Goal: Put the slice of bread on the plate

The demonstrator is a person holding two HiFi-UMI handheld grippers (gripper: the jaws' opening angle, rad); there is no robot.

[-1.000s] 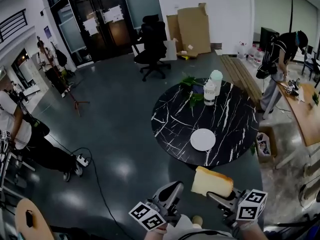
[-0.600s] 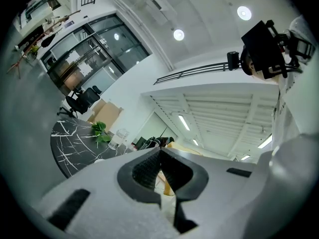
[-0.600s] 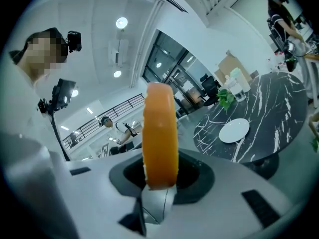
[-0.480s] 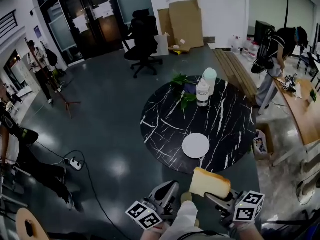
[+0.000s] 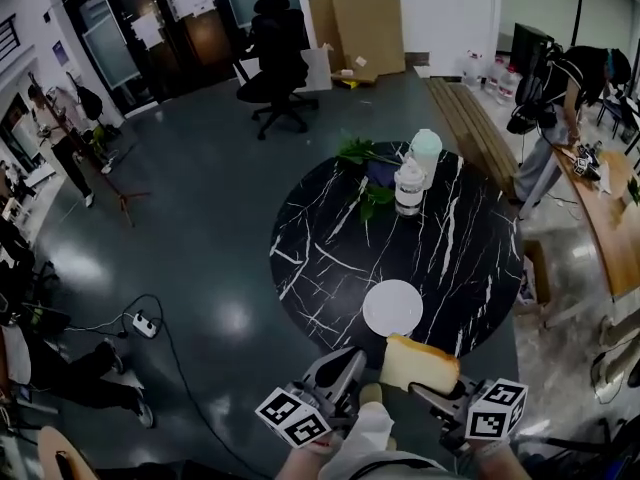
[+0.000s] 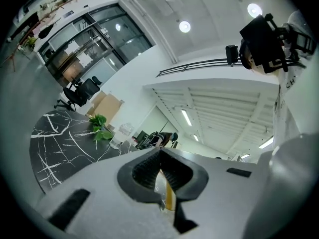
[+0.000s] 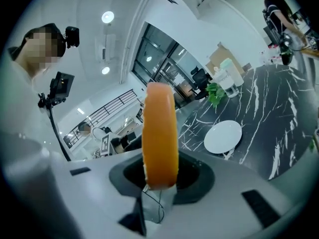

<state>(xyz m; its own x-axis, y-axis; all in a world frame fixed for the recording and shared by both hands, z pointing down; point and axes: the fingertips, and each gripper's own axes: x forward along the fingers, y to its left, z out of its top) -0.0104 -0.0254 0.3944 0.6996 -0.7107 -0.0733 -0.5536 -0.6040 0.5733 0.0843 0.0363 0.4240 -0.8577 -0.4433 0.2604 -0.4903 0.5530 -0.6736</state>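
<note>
A thick slice of bread (image 5: 420,364) with an orange-brown crust (image 7: 159,133) stands on edge in my right gripper (image 5: 432,392), which is shut on its lower end (image 7: 158,180). It hangs over the near rim of the round black marble table (image 5: 330,258), just short of the empty white plate (image 5: 392,308). In the right gripper view the plate (image 7: 223,137) lies ahead and to the right of the bread. My left gripper (image 5: 348,366) is beside it on the left, its jaws shut (image 6: 160,156) and holding nothing.
At the table's far side stand two plastic bottles (image 5: 409,186) and green leaves (image 5: 365,198). A wooden desk (image 5: 610,218) with a person (image 5: 560,88) at it is to the right. An office chair (image 5: 270,48) and cardboard (image 5: 365,23) stand beyond. A power strip with its cable (image 5: 142,324) lies on the floor at left.
Both grippers have moved forward toward the table, the bread still held. The plate, once well ahead of the bread, is now just beyond it.
</note>
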